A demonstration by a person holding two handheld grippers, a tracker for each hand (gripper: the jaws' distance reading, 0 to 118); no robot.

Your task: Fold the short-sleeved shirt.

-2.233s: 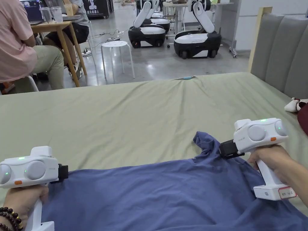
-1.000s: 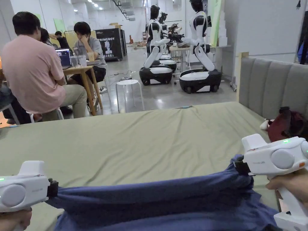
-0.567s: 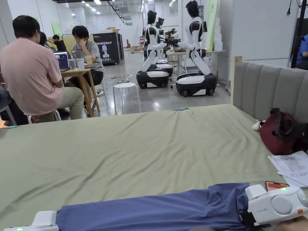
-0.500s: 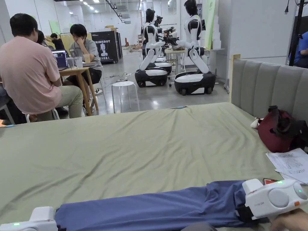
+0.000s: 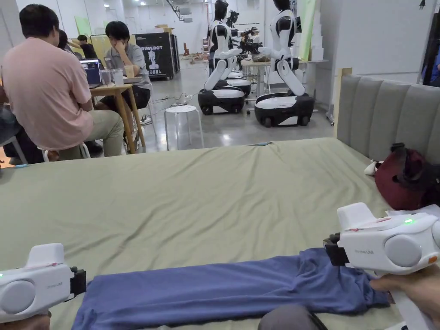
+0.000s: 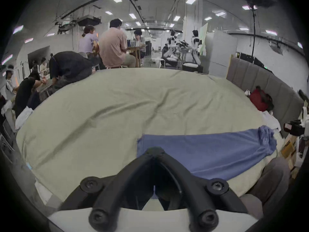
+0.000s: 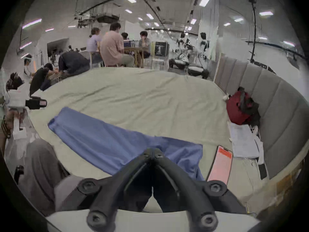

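One blue shirt (image 5: pixel 223 290) lies flat as a long narrow band along the near edge of the bed (image 5: pixel 206 193), sleeve end bunched at the right. Left tool (image 6: pixel 154 149) has its jaws together, tips over the shirt's left end, nothing visibly pinched. Right tool (image 7: pixel 153 150) likewise together, above the sleeve end. A phone (image 7: pixel 220 163) and papers (image 7: pixel 242 142) lie just right of the shirt.

A red bag (image 5: pixel 401 180) lies far right against the grey headboard (image 5: pixel 386 112); a phone (image 7: pixel 220 163) rests on the green sheet (image 5: pixel 206 193).
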